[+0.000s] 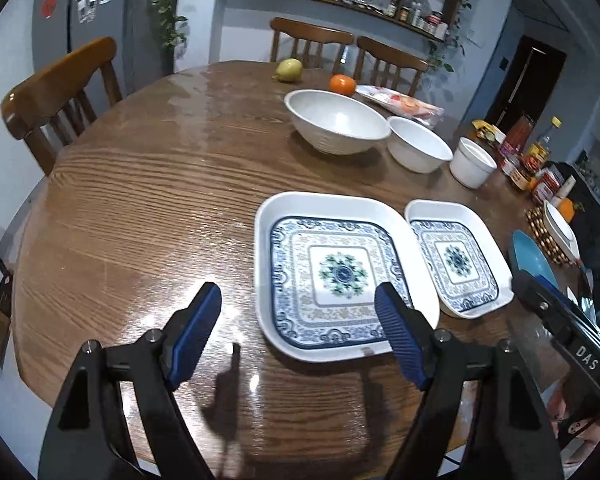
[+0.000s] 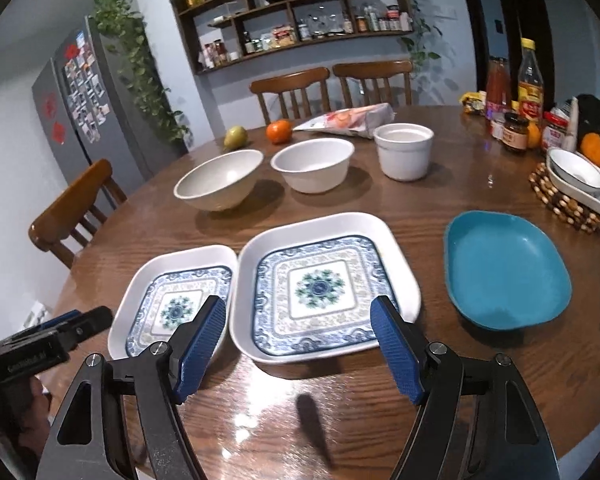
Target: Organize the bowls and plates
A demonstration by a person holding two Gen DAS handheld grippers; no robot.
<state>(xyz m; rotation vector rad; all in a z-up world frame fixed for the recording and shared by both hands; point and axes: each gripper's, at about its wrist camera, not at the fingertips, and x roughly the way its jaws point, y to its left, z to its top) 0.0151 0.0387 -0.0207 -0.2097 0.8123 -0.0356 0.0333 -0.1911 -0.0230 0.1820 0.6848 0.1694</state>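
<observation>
your left gripper (image 1: 298, 308) spread wide, holds nothing. right gripper (image 2: 298, 320) same, above big white square plate with blue pattern (image 2: 324, 288) on brown wooden table (image 2: 380, 400).

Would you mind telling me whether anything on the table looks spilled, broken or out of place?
Nothing stands out. The three white bowls stand upright in a row, the two patterned plates and the blue plate lie flat on the table, and I see no spill or crack.

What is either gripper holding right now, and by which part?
Nothing. The left gripper and right gripper both hang open above the table, fingers empty.
</observation>
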